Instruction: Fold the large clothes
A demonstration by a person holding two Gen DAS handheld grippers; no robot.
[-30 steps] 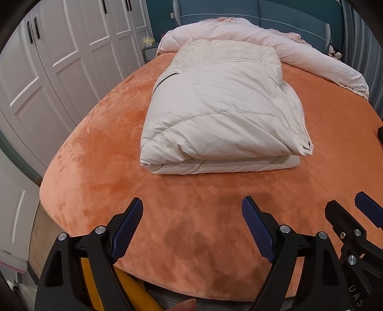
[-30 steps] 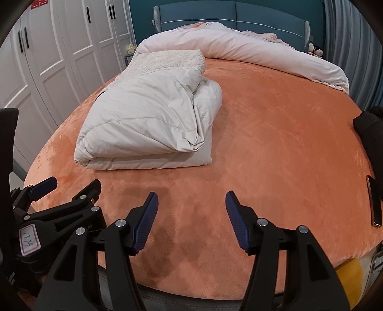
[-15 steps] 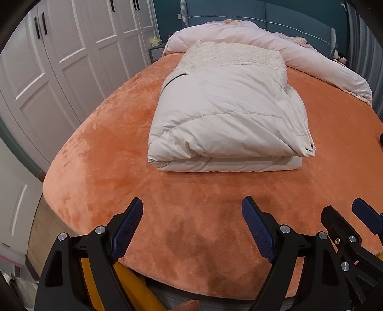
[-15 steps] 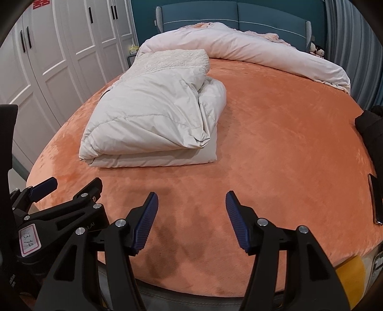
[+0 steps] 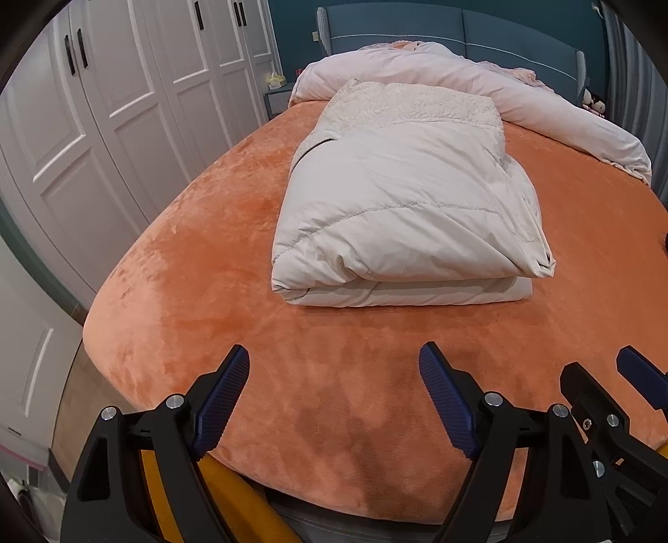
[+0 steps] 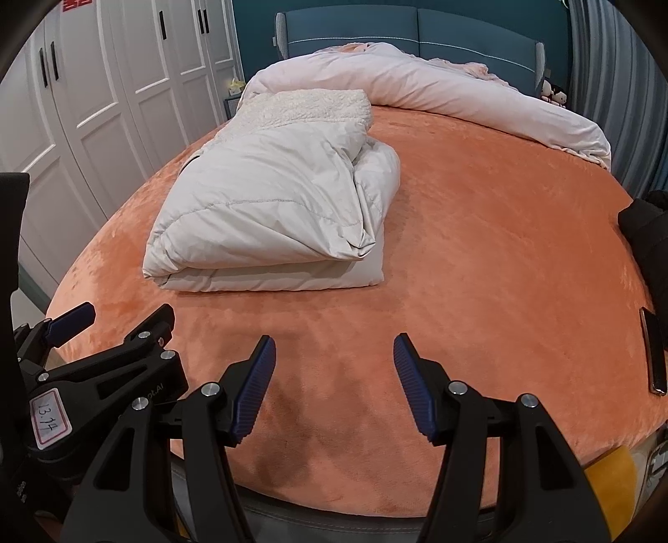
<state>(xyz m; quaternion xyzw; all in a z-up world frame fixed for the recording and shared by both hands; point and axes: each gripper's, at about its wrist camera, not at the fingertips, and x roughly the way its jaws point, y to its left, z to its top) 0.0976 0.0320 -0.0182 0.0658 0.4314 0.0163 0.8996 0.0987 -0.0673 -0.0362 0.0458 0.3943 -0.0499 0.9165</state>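
The folded coat [image 5: 401,217], a pale quilted garment with a fleecy lining showing at its far end, lies in a thick bundle on the orange bedspread [image 5: 208,259], left of the bed's middle and well ahead of both your tools. At far left stand the white wardrobe doors [image 5: 117,96]. Your left gripper [image 5: 334,401] hovers over the near edge of the bed, jaws spread wide and holding nothing, with the coat straight ahead of it. Your right gripper [image 6: 334,388], just beside the left one, is likewise wide and empty; from it the coat [image 6: 271,209] sits ahead and to the left. Beyond the coat a pinkish duvet [image 6: 438,87] is bunched along the blue headboard [image 6: 417,29]. At far right a dark slim object [image 6: 653,351] rests on the bedspread's edge.
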